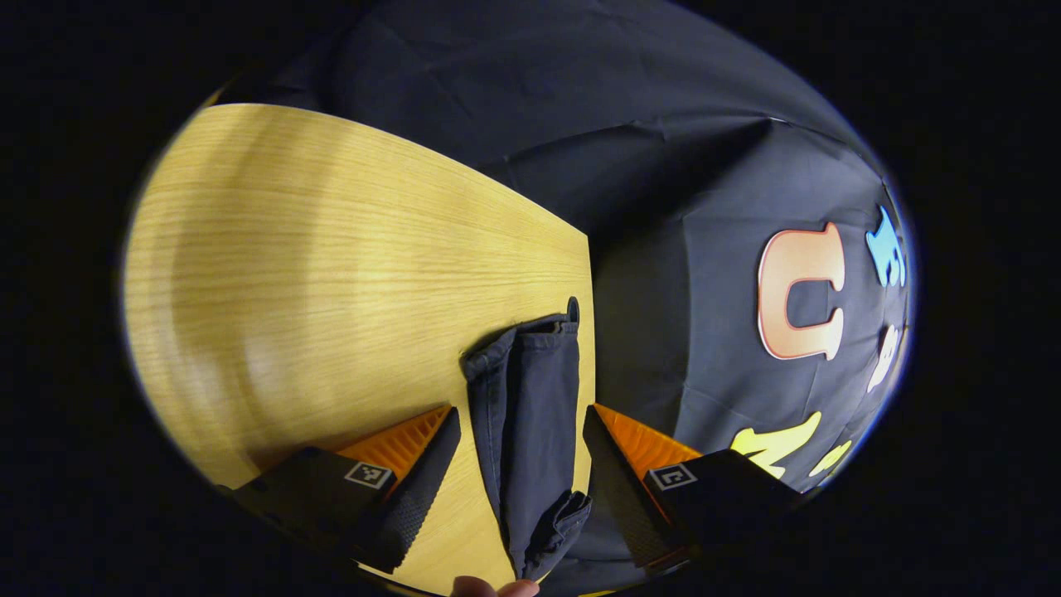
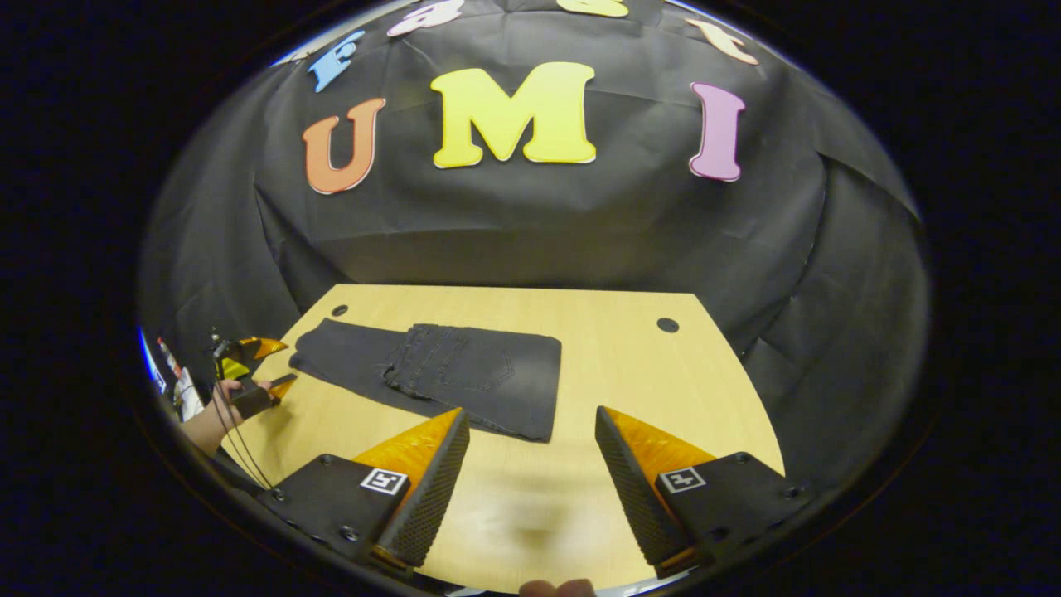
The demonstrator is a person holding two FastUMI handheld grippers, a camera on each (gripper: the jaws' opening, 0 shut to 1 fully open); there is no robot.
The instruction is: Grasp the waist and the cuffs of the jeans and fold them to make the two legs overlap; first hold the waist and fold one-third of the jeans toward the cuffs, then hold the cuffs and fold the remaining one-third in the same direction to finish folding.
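I had the jeans [image 2: 439, 373] lying flat on the wooden table [image 2: 663, 390], already doubled so the legs overlapped and with the waist third turned over onto them; the long axis ran across the right gripper view, the folded thick end toward its right and the cuffs trailing off to its left. My right gripper [image 2: 530, 464] hung above the near edge of the table with its fingers spread wide and nothing between them, the cloth lying ahead of the tips and a little to the left, apart from both pads.

In the left gripper view the picture turned: the cuff end [image 1: 530, 406] lay straight ahead between the fingers, running away from me along the gripper's own line, close by the table's edge [image 1: 590, 332]. My left gripper [image 1: 520, 473] was also opened wide, one finger on each side of the fabric, and I could not tell whether either pad touched it; neither was pressing. From the right gripper view the left gripper [image 2: 253, 373] and the hand holding it sat just beside the cuffs.

I judged the left gripper the nearer one for the remaining fold, which would carry the cuffs along the long axis toward the folded waist end
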